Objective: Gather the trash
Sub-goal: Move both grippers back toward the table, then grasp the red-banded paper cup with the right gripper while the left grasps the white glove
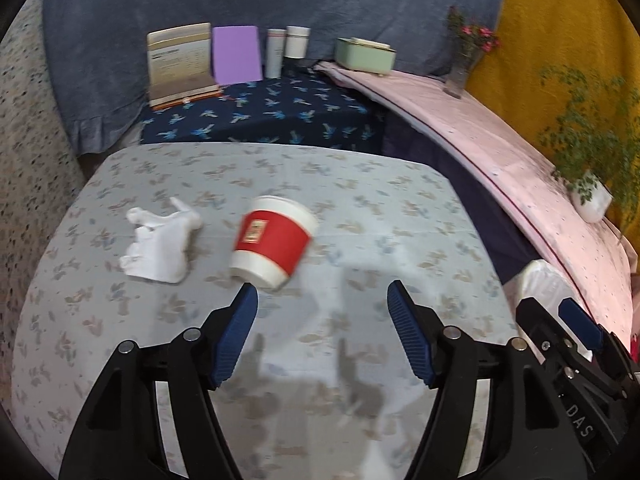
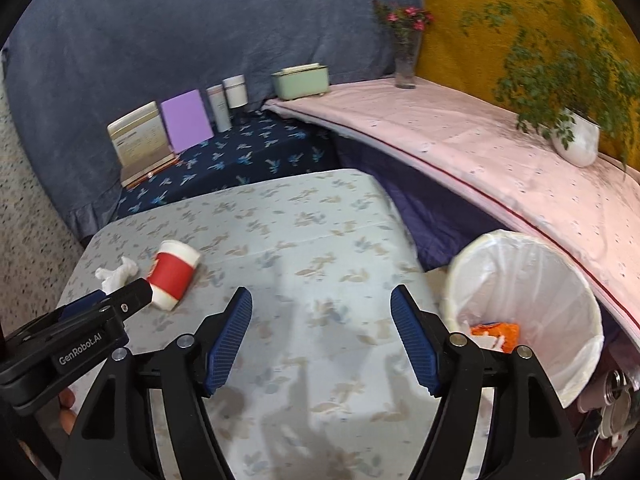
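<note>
A paper cup [image 1: 274, 240] with a red sleeve lies on its side on the pale floral tablecloth [image 1: 360, 208], and a crumpled white tissue [image 1: 160, 244] lies left of it. My left gripper [image 1: 322, 294] stands open just short of the cup, nothing between its blue pads [image 1: 236, 332]. In the right wrist view the cup [image 2: 174, 274] and tissue [image 2: 116, 274] sit far left, behind the left gripper's fingertips [image 2: 138, 294]. My right gripper [image 2: 322, 296] is open over bare cloth. The white-lined bin [image 2: 524, 312] stands to its right off the table's edge, holding orange trash [image 2: 496, 332].
Behind the table a dark blue floral surface [image 1: 260, 116] carries a booklet stand [image 1: 180, 62], a purple card [image 1: 236, 56] and two white cylinders [image 1: 288, 48]. A pink-covered ledge [image 2: 480, 148] on the right holds a green box [image 2: 300, 80], a flower vase [image 2: 406, 56] and a potted plant [image 2: 576, 140].
</note>
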{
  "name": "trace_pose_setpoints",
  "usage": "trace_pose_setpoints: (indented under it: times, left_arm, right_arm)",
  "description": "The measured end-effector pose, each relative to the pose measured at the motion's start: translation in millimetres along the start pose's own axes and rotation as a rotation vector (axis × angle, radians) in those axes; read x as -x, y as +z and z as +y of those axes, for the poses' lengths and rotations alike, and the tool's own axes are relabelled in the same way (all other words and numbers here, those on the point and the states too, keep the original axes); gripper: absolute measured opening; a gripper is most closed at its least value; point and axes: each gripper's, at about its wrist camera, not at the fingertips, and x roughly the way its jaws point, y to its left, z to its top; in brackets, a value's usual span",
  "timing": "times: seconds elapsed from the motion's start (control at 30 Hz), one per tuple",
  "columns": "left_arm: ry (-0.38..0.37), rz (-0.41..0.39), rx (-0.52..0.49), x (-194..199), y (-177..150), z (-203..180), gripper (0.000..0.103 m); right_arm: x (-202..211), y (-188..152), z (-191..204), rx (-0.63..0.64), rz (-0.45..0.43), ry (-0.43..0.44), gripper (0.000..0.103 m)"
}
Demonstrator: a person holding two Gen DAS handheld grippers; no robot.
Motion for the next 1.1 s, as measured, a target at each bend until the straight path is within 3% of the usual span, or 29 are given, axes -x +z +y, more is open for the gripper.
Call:
trace_pose_setpoints:
  times: [0.37,0.57,1.1]
  left_arm:
    - [0.115,0.007,0.074,-14.1,3.0,91.1,0.079]
    - [0.120,0.038,0.096,-33.3,6.6,121.5,0.087]
    - [0.107,0.144,0.165,-107.9,26.6,168.3,0.088]
  right_arm:
    - [-33.2,-9.6,80.9,0.085,0.082,0.085,0.077]
    - [-61.6,-13.5,118.0,0.120,0.127,0.115,0.079]
    - [-148.5,-1.7,165.8,0.094,0.218,0.148,0.080]
